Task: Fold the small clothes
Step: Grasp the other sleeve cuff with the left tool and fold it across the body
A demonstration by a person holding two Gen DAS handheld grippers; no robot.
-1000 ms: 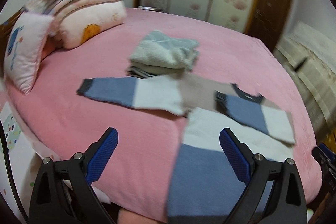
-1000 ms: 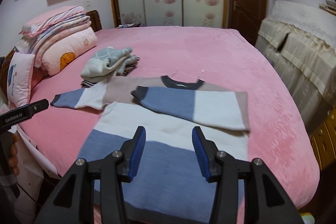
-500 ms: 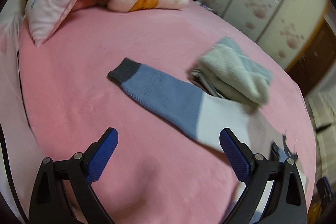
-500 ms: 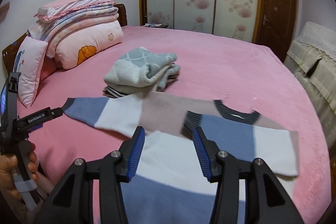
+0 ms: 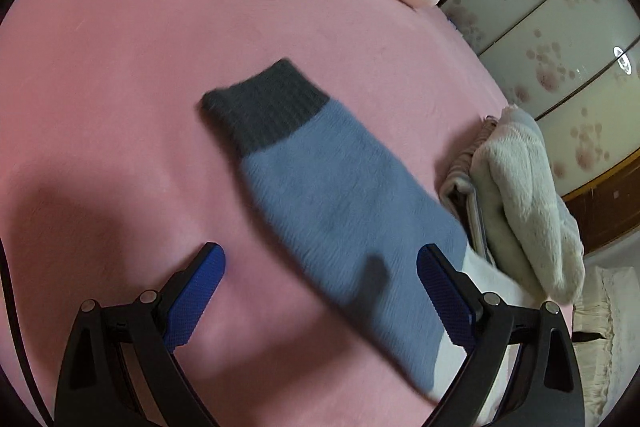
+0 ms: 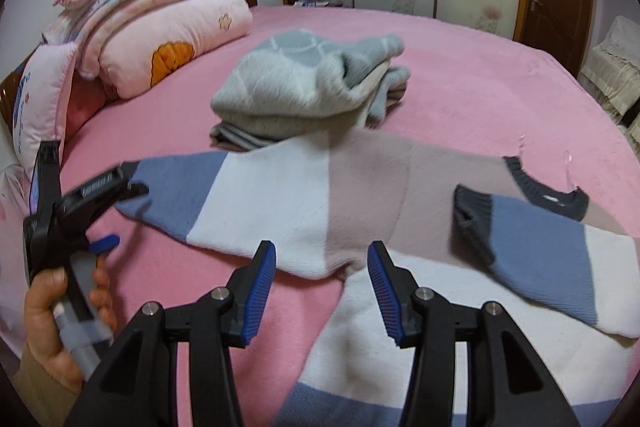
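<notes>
So my left gripper [image 5: 320, 301] hangs over the outstretched sleeve [image 5: 320, 195] of the colour-block sweater [image 6: 360, 195], its jaws spread wide and holding nothing, the blue part of the sleeve lying between them on the pink bed [image 5: 120, 67]. My right gripper [image 6: 322, 291] is likewise released and empty, partly parted above the spot where that sleeve meets the sweater's body. The sweater lies flat across the bed, the other sleeve [image 6: 540, 259] already folded over its chest, and a stack of folded clothes [image 6: 308, 87] sits just behind it, touching or nearly touching its upper edge. What worries me is the pinch — the knit is soft and thick, and if I close on the sleeve too deep I could catch the bed cover beneath and drag it up with the fold. Grabbing too near the dark cuff [image 5: 264, 107] would, I judge, let the middle sag and land crooked. And swinging the sleeve across carelessly could nudge that finished stack — it sits very close.
</notes>
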